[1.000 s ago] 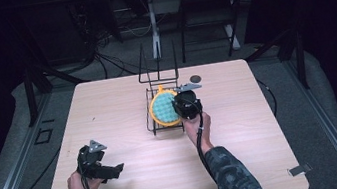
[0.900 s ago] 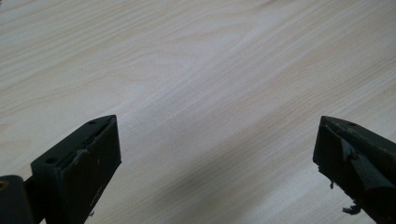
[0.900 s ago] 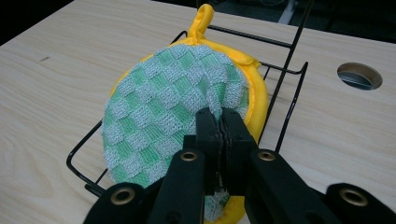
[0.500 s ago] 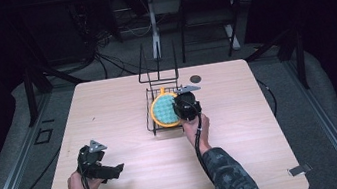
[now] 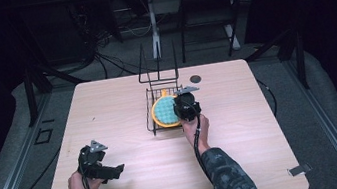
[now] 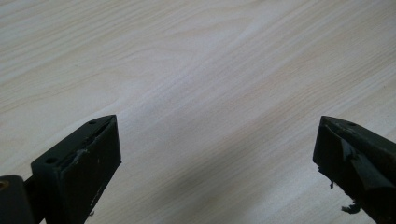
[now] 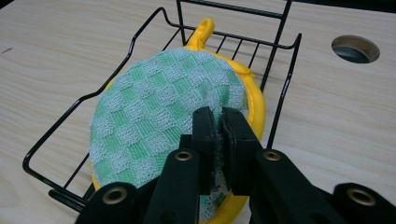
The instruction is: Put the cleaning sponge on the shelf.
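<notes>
A round pot holder, green-and-white checked with a yellow border and loop, lies in a black wire rack near the table's middle. My right gripper is shut on the pot holder's near edge, jaws pinching the cloth; from above it sits at the rack's right side. My left gripper is open over bare wood, nothing between its jaws, and it is held low near the table's front left.
The light wooden table has a round cable hole just right of the rack's back. The rack's tall wire back rises behind the pot holder. Dark floor, cables and stands surround the table.
</notes>
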`<state>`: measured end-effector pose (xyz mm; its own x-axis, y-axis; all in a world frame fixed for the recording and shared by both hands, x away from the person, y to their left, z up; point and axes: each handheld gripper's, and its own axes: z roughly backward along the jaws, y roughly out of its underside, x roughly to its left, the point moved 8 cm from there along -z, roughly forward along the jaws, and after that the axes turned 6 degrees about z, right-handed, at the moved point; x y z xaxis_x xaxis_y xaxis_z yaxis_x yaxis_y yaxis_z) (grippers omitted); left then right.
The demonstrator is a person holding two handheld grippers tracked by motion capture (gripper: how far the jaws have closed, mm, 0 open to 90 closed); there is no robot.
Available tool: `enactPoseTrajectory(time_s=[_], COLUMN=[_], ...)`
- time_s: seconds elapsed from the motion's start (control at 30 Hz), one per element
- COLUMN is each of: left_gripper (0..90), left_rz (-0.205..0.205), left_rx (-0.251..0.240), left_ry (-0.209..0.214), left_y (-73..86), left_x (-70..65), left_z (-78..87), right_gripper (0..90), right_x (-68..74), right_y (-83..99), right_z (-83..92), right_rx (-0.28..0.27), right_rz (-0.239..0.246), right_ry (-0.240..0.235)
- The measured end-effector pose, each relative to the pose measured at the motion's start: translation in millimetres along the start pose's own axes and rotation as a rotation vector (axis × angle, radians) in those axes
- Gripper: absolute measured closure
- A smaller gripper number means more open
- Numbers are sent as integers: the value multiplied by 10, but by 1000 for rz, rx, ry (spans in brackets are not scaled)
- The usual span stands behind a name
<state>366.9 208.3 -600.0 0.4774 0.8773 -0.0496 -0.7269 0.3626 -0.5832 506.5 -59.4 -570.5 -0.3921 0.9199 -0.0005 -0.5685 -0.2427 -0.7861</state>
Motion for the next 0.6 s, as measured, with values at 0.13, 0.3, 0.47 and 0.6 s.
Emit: enactPoseTrajectory(time_s=[0.13, 0.3, 0.47, 0.6], left_gripper=[11, 11, 11, 11], left_rz=[2, 6, 3, 1], left_rx=[1, 1, 1, 2], left_ry=[2, -2, -2, 1], left_y=[1, 2, 1, 0], left_x=[-2, -4, -4, -1], left_z=[-1, -3, -2, 0], right_gripper=[820, 816, 805, 782], right_x=[-11, -14, 1, 10], right_y=[37, 39, 29, 21], right_z=[-34, -56, -65, -68], right_rx=[25, 26, 25, 21], right_rz=[-2, 6, 10, 26], right_ry=[-3, -6, -36, -34])
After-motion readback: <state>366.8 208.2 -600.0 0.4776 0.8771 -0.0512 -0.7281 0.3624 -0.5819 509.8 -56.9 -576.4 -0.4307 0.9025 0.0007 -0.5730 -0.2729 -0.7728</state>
